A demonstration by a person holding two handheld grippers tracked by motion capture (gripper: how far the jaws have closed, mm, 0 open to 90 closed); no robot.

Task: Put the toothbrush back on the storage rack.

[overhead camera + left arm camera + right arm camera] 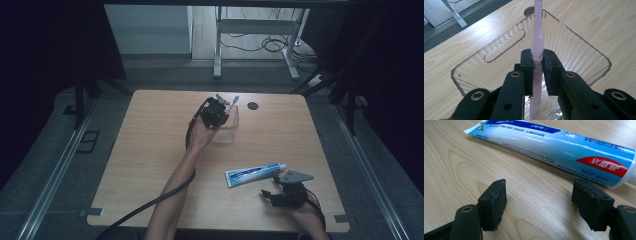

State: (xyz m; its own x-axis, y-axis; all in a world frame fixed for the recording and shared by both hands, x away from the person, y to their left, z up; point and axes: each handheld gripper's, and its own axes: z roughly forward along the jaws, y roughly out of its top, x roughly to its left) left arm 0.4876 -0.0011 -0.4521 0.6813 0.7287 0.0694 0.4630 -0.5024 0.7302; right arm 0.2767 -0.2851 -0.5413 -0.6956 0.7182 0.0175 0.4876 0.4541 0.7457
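Observation:
My left gripper [538, 67] is shut on a pink toothbrush [537, 40], which stands inside a clear ribbed plastic holder [499, 47]. From above, the left gripper [215, 114] hovers at the holder [230, 131] near the table's far middle, the toothbrush head [235, 99] poking up past it. A blue and white toothpaste tube [254, 173] lies flat at the near right. My right gripper [274, 196] rests just in front of it, open, with nothing between its jaws. In the right gripper view the tube [564, 147] lies beyond the right gripper [540, 202].
The wooden table [150, 150] has a dark round cable hole [253, 105] at its far edge, right of the holder. A white desk frame [260, 30] and cables stand on the floor beyond. Black cables trail from both grippers toward the near edge.

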